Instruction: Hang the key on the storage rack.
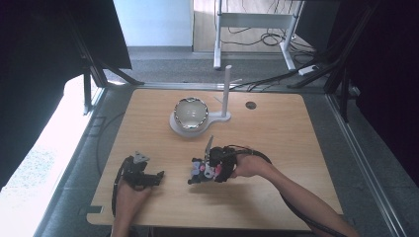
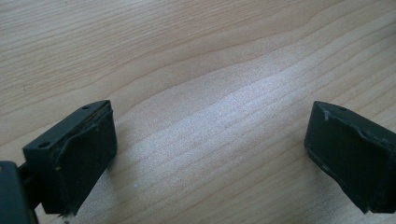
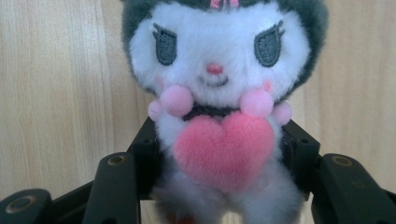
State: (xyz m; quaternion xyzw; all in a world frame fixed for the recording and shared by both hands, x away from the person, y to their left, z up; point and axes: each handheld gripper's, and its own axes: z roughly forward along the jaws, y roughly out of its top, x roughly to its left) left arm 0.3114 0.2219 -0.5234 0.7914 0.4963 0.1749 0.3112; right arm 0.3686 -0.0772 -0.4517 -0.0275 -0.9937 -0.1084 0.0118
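Right gripper (image 3: 219, 154) jaws clamp a plush toy (image 3: 219, 93); left gripper (image 2: 210, 154) jaws apart; no writing readable

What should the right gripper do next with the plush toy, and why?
Probably lift the plush toy and carry it toward the bowl. The right gripper is already shut on its body, low over the table; the left gripper is open, holding nothing.

Fluffy plush toy (image 3: 219, 116), matt pale wood-grain table (image 2: 210, 70), glossy reflective bowl (image 1: 190, 113), matt black fingers (image 2: 74, 158)
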